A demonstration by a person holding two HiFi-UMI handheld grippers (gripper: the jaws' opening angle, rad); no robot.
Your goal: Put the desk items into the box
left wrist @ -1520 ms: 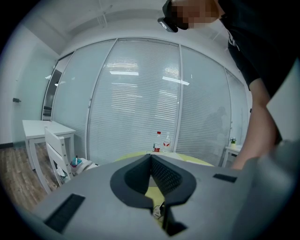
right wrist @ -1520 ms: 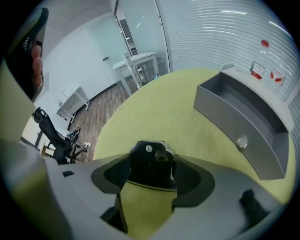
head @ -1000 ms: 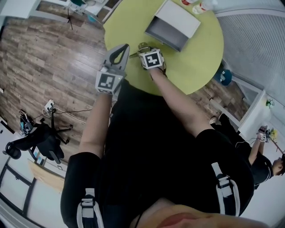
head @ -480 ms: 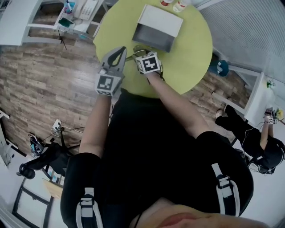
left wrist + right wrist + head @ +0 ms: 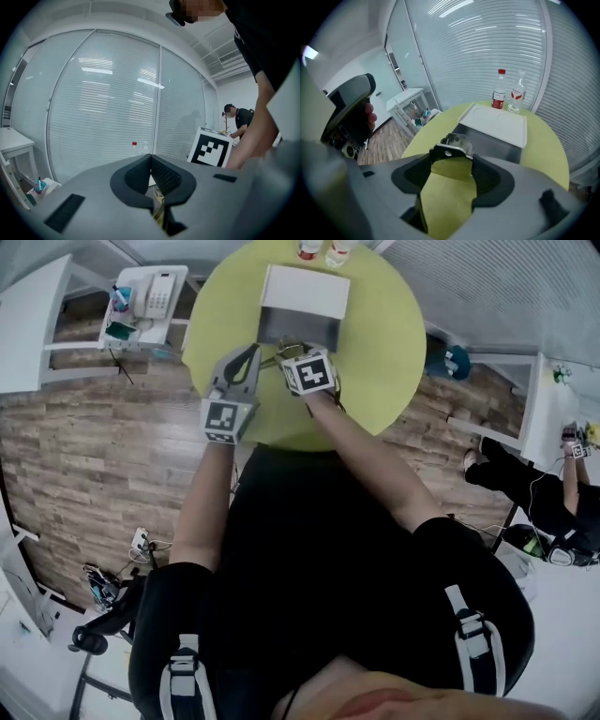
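A white-topped box point(image 5: 302, 304) with a dark grey front stands on the round yellow-green table point(image 5: 384, 362); in the right gripper view the box point(image 5: 494, 131) lies just ahead. My right gripper point(image 5: 452, 151) is shut on a small silver and black metal clip point(image 5: 453, 144), held at the fingertips above the table. In the head view that gripper point(image 5: 294, 349) sits right at the box's front with the clip point(image 5: 289, 349) barely visible. To its left, at the table's near edge, my left gripper point(image 5: 252, 351) is shut and empty, its tips touching point(image 5: 150, 157).
Two plastic bottles point(image 5: 499, 96) point(image 5: 516, 97) stand behind the box. A white side table point(image 5: 56, 306) with a telephone point(image 5: 155, 294) is off to the left over wood floor. Another person point(image 5: 553, 512) is at the right; glass walls with blinds surround the table.
The head view has swung, so the table and box now sit centred ahead. The right gripper with the clip has closed in on the box's front. The left gripper stays shut.
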